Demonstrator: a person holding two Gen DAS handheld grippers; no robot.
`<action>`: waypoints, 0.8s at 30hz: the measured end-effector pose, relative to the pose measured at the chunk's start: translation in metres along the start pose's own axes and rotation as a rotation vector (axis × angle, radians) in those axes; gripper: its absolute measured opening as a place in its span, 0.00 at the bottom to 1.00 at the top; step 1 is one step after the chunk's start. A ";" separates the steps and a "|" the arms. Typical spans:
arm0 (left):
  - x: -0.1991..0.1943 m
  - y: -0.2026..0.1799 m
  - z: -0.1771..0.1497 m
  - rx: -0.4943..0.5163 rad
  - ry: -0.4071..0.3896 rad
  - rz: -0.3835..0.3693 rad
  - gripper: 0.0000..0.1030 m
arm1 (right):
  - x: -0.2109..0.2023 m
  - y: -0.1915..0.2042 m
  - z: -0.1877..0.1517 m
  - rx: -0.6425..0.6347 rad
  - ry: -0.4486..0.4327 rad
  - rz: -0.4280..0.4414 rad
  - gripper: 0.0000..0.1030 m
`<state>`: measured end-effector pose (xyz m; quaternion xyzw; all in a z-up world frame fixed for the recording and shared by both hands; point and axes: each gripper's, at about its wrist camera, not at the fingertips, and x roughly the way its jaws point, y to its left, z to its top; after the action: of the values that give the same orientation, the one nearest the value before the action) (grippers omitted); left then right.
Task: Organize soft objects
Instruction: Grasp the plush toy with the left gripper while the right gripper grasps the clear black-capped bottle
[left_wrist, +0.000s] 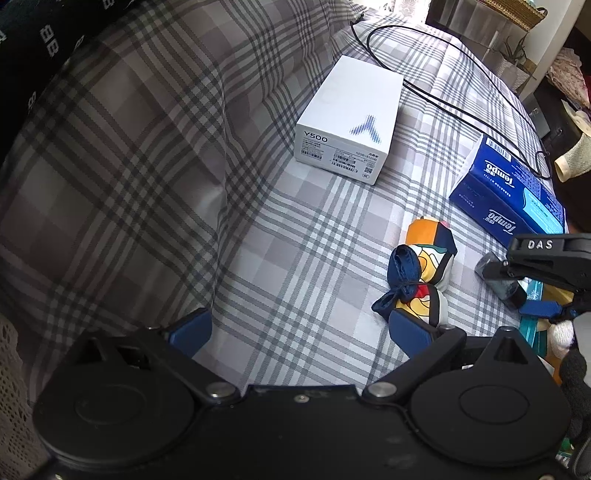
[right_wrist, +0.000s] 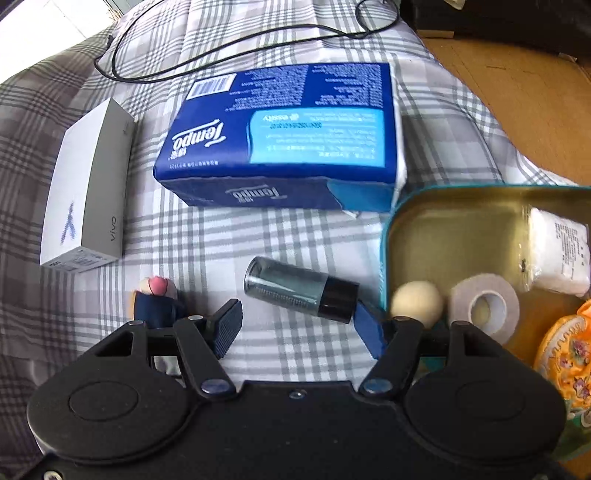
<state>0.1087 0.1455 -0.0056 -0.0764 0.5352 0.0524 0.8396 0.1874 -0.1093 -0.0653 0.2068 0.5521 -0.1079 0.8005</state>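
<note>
Plaid bedsheet (left_wrist: 280, 236) is matt woven cloth; phone box (left_wrist: 347, 114) is smooth matt card. Tissue pack (right_wrist: 284, 129) is glossy plastic film, tin (right_wrist: 443, 221) shiny metal, vial (right_wrist: 291, 286) clear glass.

A bed with a plaid sheet (right_wrist: 295, 229) carries everything. On it lie a tissue pack (right_wrist: 280, 133) at twelve o'clock, a white box (right_wrist: 85, 188) at nine, a small bottle (right_wrist: 299, 290) in the middle, a tin (right_wrist: 443, 229) at three and a cable (right_wrist: 236, 44) beyond.

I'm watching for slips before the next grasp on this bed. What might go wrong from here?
The small dark glass bottle with the black cap lies on its side between the open right gripper's fingers; a nudge may roll it. It sits close to the teal metal tin's rim, so a finger could catch the rim and tip the tin on the soft plaid bedsheet.
</note>
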 end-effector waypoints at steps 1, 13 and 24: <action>0.000 0.000 0.000 0.000 0.001 0.001 0.99 | 0.002 0.002 0.001 -0.006 -0.004 -0.006 0.63; 0.007 -0.001 -0.001 0.002 0.011 0.015 0.99 | 0.018 0.022 0.004 -0.061 -0.041 -0.071 0.66; 0.013 -0.008 0.000 0.023 0.026 0.016 0.99 | 0.008 -0.001 0.003 0.033 -0.021 -0.001 0.65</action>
<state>0.1153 0.1374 -0.0174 -0.0630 0.5471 0.0518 0.8331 0.1925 -0.1116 -0.0718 0.2184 0.5418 -0.1196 0.8028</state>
